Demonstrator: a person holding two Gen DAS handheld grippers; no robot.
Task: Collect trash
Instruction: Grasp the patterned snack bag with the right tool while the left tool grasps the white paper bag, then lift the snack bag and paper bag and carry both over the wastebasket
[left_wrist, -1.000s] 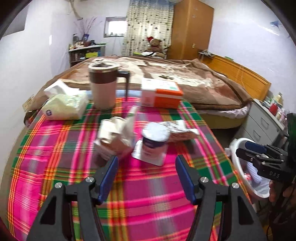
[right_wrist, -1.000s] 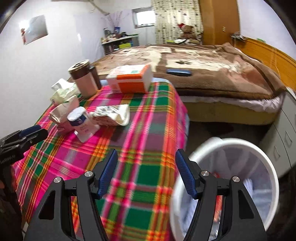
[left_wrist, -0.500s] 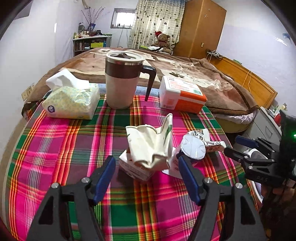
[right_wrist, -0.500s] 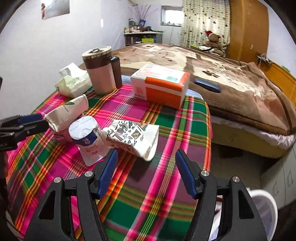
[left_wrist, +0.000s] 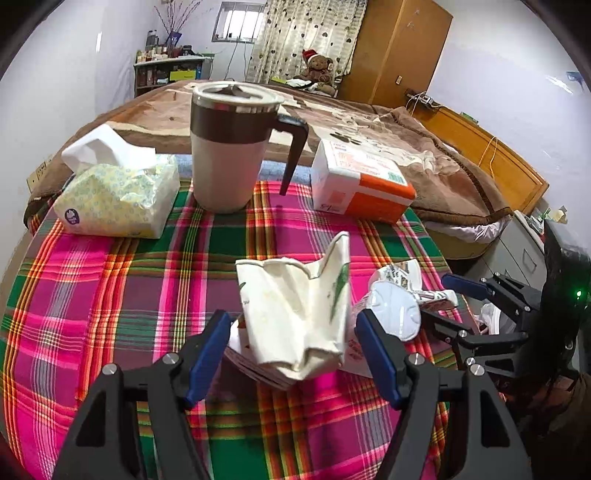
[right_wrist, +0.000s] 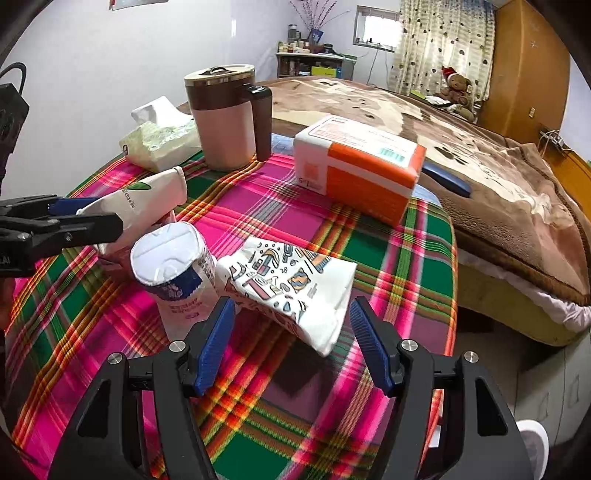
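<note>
On the plaid tablecloth (left_wrist: 110, 295) lies a crumpled cream paper bag (left_wrist: 295, 306) with a green leaf print. My left gripper (left_wrist: 291, 350) is open with its blue pads on either side of the bag, not pressing it. A white foil-lidded cup (right_wrist: 170, 262) stands beside it. A patterned paper bag (right_wrist: 291, 284) lies just ahead of my right gripper (right_wrist: 293, 343), which is open with nothing gripped. The left wrist view shows the cup (left_wrist: 393, 310) and my right gripper (left_wrist: 443, 302) at the right. The right wrist view shows my left gripper (right_wrist: 96, 214) around the cream bag (right_wrist: 140, 206).
A lidded mug (left_wrist: 229, 147), a tissue pack (left_wrist: 118, 195) and an orange-and-white box (left_wrist: 362, 184) stand along the table's far edge. Behind is a bed with a brown blanket (right_wrist: 480, 147). A white bin (right_wrist: 532, 443) sits on the floor at the right, by grey drawers (left_wrist: 517, 254).
Both grippers have come forward and lower over the table toward the trash. The left jaws have widened a little around the cream bag. The right view has swung from the bin to the patterned bag.
</note>
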